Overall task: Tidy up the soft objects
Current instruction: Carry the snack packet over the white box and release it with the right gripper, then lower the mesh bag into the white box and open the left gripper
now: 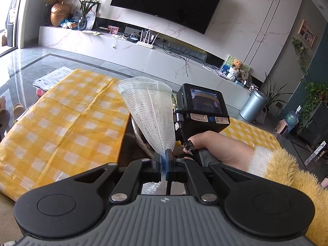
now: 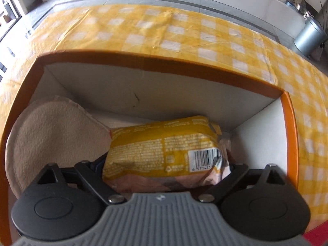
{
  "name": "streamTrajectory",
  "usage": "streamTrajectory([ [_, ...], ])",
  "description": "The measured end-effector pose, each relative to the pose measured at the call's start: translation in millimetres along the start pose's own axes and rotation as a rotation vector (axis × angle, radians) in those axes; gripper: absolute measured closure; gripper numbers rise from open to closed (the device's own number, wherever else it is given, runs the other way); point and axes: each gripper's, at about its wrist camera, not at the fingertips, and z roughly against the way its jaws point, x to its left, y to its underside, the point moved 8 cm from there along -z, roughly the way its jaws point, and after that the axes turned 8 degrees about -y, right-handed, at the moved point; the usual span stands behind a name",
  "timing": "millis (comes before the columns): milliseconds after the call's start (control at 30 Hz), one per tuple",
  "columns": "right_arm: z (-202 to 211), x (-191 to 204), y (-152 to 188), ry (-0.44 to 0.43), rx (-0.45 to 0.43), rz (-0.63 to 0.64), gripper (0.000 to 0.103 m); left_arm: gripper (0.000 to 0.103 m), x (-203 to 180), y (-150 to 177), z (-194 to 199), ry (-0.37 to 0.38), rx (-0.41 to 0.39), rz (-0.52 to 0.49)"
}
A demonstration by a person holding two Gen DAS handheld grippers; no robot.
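My left gripper [image 1: 164,155] is shut on the narrow end of a white mesh foam sleeve [image 1: 149,110], which fans upward above the yellow checked tablecloth [image 1: 61,119]. To its right a hand [image 1: 221,149] in a fluffy yellow sleeve holds the right gripper's body [image 1: 202,106], pointing steeply down. In the right wrist view my right gripper [image 2: 166,164] stands wide open inside an orange-rimmed box [image 2: 164,59] with white walls. A yellow snack packet [image 2: 162,143] lies between its jaws on the box floor. A beige padded piece [image 2: 53,131] leans against the box's left wall.
The checked cloth [image 2: 164,26] covers the table around the box. Papers [image 1: 53,78] lie at the table's far left end. Beyond are a grey tiled floor, a long white TV bench [image 1: 143,47] with cables, and a metal bin [image 1: 253,106].
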Motion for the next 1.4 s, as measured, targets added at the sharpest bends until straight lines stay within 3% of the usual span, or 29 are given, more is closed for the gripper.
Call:
streamTrajectory([
  [67,5.9,0.9,2.9,0.001,0.019,0.047,0.009,0.099,-2.1,0.9,1.5,0.016,0.005,-0.012],
  [233,23.1,3.7,10.5,-0.089,0.037,0.099,0.009,0.099,-14.2,6.2,6.3,0.063,0.009,-0.125],
  [333,39.9,5.4,8.9,-0.097,0.001,0.138,0.005,0.099,-16.4,7.0,8.1,0.066,0.0,-0.151],
  [467,74.4,12.7,6.6,0.161,-0.148,0.339,0.002,0.099,-12.4,9.5,1.7,0.04,0.018,-0.154],
  [533,90.8,11.6,5.8,0.209,-0.176,0.372,0.002,0.099,-12.1,11.4,-0.9,0.023,0.026,-0.172],
  [633,113.0,3.0,6.2,0.156,-0.218,0.314,0.002,0.099,-17.8,16.6,-2.7,0.028,0.037,-0.233],
  [767,133.9,-13.8,10.7,0.153,-0.287,0.286,0.002,0.098,-19.4,20.7,-7.1,0.034,0.054,-0.26],
  [867,137.8,-24.2,16.9,0.138,-0.278,0.263,0.002,0.1,-18.6,24.7,-14.8,-0.008,0.058,-0.304],
  [1000,138.9,-30.3,26.4,0.117,-0.272,0.243,0.002,0.1,-21.2,36.0,-33.5,0.001,0.119,-0.326],
  [1200,135.5,-21.4,44.5,0.011,-0.225,0.255,0.002,0.099,-6.5,57.4,-61.6,-0.137,0.227,-0.357],
  [1267,135.3,-19.3,49.1,0.011,-0.227,0.264,0.002,0.098,-0.4,59.8,-61.1,-0.179,0.239,-0.375],
  [1333,134.5,-19.2,52.1,0.041,-0.226,0.285,0.002,0.092,3.3,60.0,-56.8,-0.195,0.237,-0.401],
  [1400,135.9,-21.6,54.1,0.065,-0.233,0.29,0.002,0.075,4.1,58.7,-52.7,-0.198,0.217,-0.41],
])
